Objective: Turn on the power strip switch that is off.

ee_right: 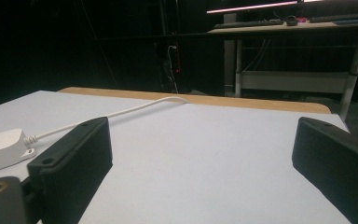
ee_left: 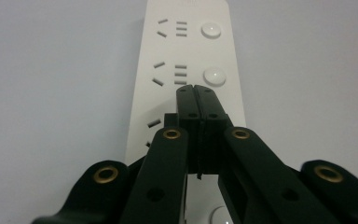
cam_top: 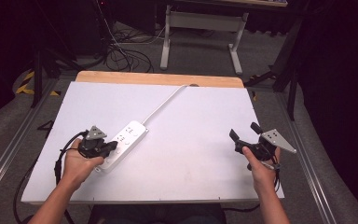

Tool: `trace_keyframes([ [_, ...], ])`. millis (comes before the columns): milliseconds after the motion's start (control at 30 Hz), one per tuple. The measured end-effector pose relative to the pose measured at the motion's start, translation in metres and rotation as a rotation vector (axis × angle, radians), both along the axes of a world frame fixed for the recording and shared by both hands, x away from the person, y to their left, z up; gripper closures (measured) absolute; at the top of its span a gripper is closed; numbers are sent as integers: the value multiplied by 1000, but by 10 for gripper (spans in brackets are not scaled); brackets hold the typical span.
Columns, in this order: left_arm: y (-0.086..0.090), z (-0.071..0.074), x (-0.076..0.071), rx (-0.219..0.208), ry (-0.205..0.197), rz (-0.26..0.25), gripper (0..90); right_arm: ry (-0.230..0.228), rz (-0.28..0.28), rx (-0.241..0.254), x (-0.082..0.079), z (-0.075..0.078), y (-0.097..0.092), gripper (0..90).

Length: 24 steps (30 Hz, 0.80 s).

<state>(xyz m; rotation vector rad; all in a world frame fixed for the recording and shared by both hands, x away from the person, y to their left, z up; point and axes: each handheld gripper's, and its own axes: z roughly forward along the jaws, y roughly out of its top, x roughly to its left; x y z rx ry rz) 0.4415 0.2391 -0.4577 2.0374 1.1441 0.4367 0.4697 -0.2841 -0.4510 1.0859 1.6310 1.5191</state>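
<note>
Power strip [cam_top: 123, 143]: white, long and flat, lying on the white worktop [cam_top: 191, 154] in its left half, nearer the front edge than the back. Long axis diagonal, running from the front-left toward the back-right; the cord end points to the back-right, the free end toward the front-left corner. Top face up, bearing a row of socket slots, each set paired with a round white button [ee_left: 214, 76].

Cord [cam_top: 165, 102]: white, leaving the strip's far end and running across the worktop to the middle of the back edge, where it drops over the wooden strip [cam_top: 161, 78] bordering that edge.

Left gripper [ee_left: 196, 89]: held in the left hand [cam_top: 77, 165] over the strip's near end, pointing along the strip's length toward the cord end. Jaws pressed fully together with nothing between them, tips down at the strip's top face just beside a button; actual contact cannot be told.

Right gripper [cam_top: 244, 131]: held in the right hand [cam_top: 258, 161] near the worktop's right edge, well apart from the strip. Jaws spread wide, empty, above bare surface.
</note>
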Motion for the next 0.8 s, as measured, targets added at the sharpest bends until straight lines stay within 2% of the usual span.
trace_keyframes([
  [233,5,7,-4,-13,-83,30,900,-1,2,-1,0,0,0,56],
  [400,16,12,-7,-46,-135,80,900,0,0,-2,0,0,0,56],
  [800,40,21,-16,-101,-257,249,875,0,3,0,1,0,2,56],
])
